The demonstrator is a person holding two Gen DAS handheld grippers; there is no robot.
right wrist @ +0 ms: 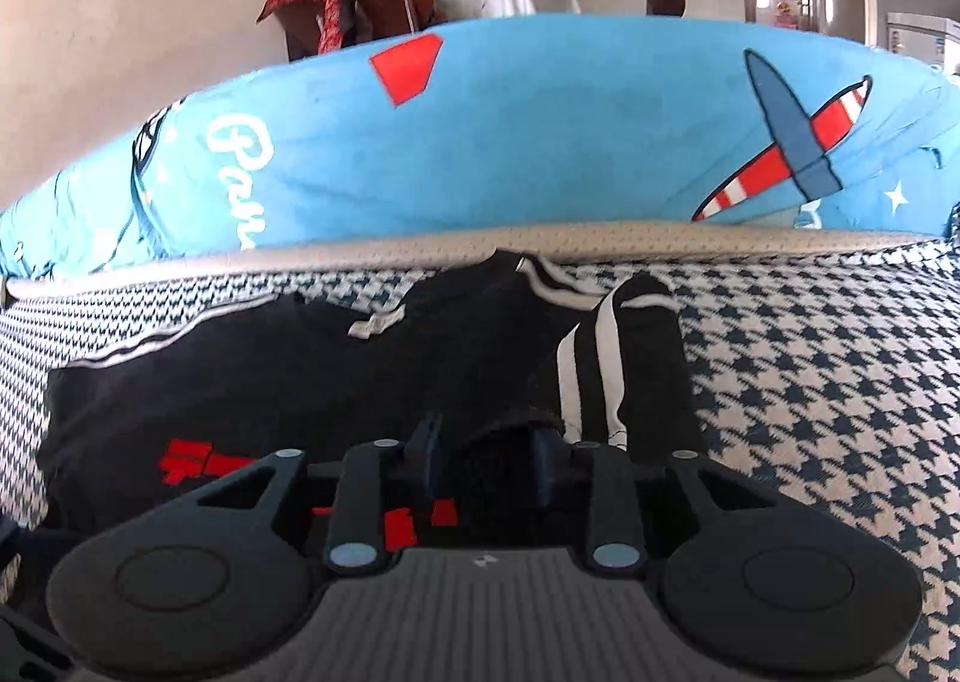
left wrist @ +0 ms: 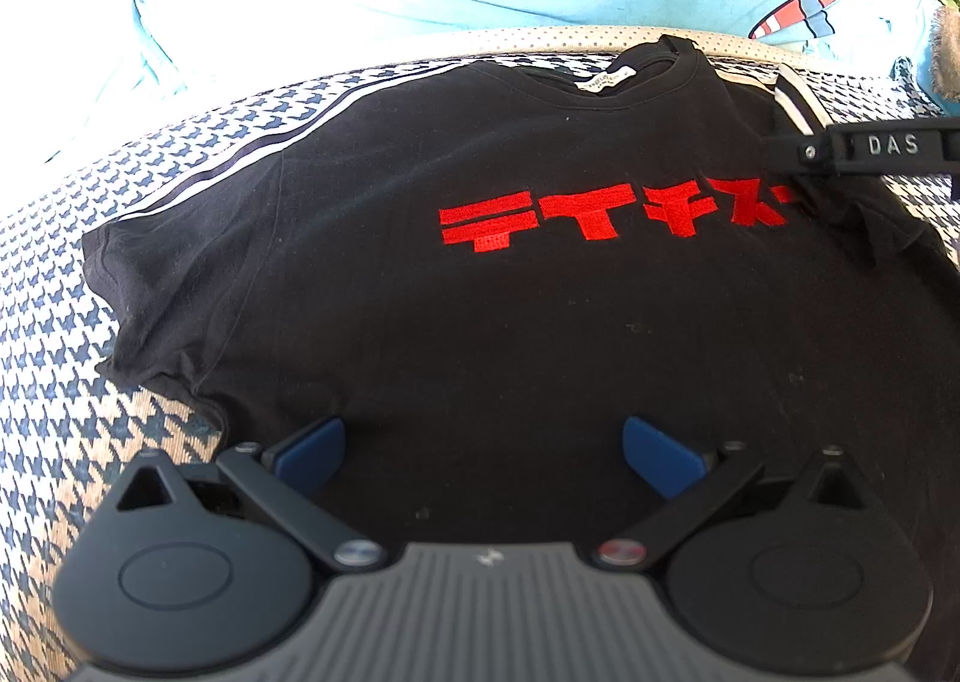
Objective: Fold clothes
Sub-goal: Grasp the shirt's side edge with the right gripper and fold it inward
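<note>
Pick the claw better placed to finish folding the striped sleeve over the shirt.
Right. The right claw is at the lifted striped sleeve; whether it pinches cloth is unclear. The left claw hangs open over the black shirt hem.

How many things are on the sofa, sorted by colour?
Black: 1, the T-shirt with red letters
Blue: 1, the big cushion with a plane on it
Blue-and-white check: 1, the sofa cover
Total: 3
</note>
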